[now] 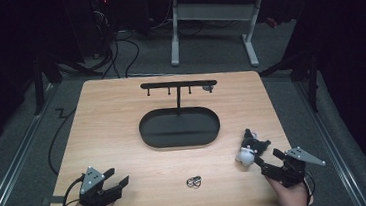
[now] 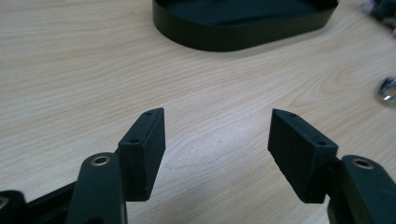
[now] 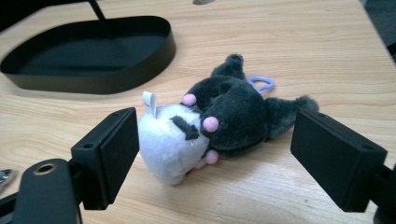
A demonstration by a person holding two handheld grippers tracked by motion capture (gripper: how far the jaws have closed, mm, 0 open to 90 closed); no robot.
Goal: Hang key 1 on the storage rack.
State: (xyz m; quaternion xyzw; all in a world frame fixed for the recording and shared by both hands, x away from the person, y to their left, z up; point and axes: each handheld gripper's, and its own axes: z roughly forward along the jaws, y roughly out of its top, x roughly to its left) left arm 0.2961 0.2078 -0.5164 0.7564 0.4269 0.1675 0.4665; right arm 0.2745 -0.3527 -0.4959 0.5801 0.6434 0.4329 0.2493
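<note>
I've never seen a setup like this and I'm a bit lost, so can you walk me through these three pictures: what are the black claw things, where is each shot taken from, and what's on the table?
A person sits at a wooden table and holds a hand-operated tool with two black jaws in each hand: the left gripper and the right gripper. The wide picture comes from a camera above, looking down at the table. The other two come from small cameras riding on each gripper, looking out along its jaws.

On the table stands a black oval tray with a hanger stand rising from it, a small metal ring piece near the front edge, and a black-and-white plush toy with a purple loop.

Nothing is held. Both grippers are open. The right gripper's jaws stand either side of the plush toy without squeezing it.
</note>
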